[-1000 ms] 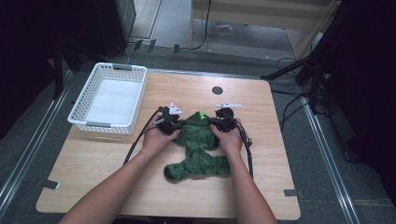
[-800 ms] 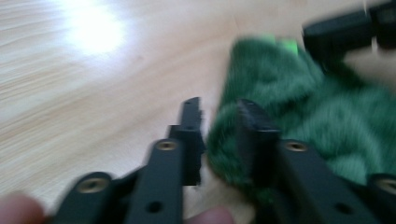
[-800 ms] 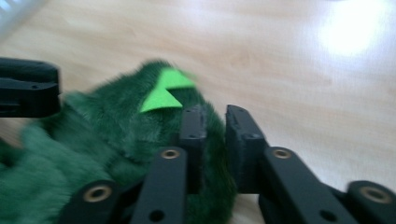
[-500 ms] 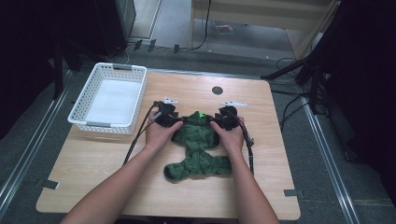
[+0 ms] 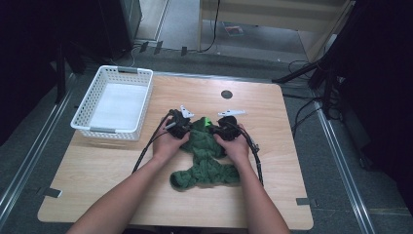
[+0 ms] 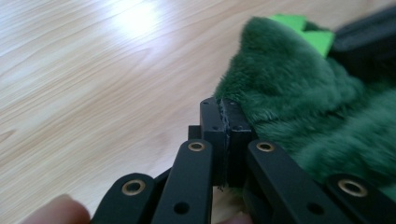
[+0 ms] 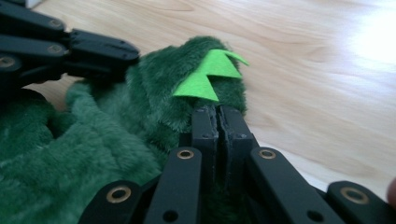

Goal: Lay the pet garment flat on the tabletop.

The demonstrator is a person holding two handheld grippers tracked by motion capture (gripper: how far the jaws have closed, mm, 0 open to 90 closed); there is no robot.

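Green plush toy (image 5: 204, 156) lies near the middle of the table (image 5: 292, 195), long axis running from the near edge toward the far edge, its lime felt spikes (image 7: 209, 74) at the far end. Left gripper (image 5: 181, 127) and right gripper (image 5: 225, 130) flank that far end, equally near. Both sets of jaws have just been closing and now stand narrow, each pinching plush fur. Compared with half a second ago, both grippers have drawn inward. White basket (image 5: 113, 103) sits at the far left corner.
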